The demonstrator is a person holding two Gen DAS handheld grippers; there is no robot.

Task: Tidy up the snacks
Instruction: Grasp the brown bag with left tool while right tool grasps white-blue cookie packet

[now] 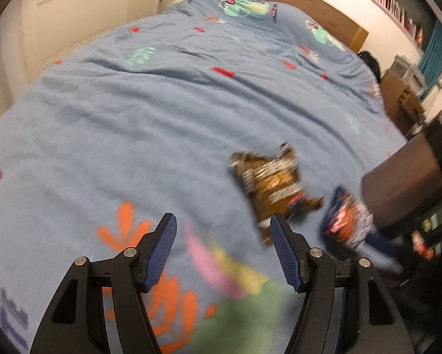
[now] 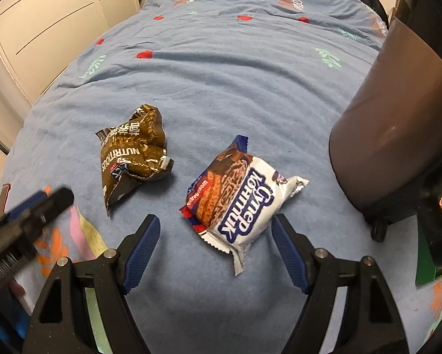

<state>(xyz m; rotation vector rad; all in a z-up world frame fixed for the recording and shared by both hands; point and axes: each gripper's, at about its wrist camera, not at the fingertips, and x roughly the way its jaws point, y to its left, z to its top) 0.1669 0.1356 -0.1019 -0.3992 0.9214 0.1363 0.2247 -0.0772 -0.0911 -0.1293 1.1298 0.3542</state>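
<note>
A crumpled brown snack bag (image 2: 135, 155) and a white-and-blue biscuit pack (image 2: 238, 203) lie on the blue bedspread (image 2: 221, 82). My right gripper (image 2: 215, 227) is open and empty, hovering just short of the biscuit pack, whose near end lies between the fingertips. My left gripper (image 1: 221, 227) is open and empty above the bedspread (image 1: 162, 118); the brown bag (image 1: 271, 185) lies just beyond its right finger and the biscuit pack (image 1: 347, 221) further right, both blurred. The left gripper also shows in the right wrist view (image 2: 41, 203), to the left of the brown bag.
A dark grey bin or container (image 2: 389, 135) stands at the right edge of the bed, also in the left wrist view (image 1: 403, 185). A wooden headboard (image 1: 309, 3), white wardrobe doors (image 2: 44, 29) and a bookshelf (image 1: 392, 0) surround the bed.
</note>
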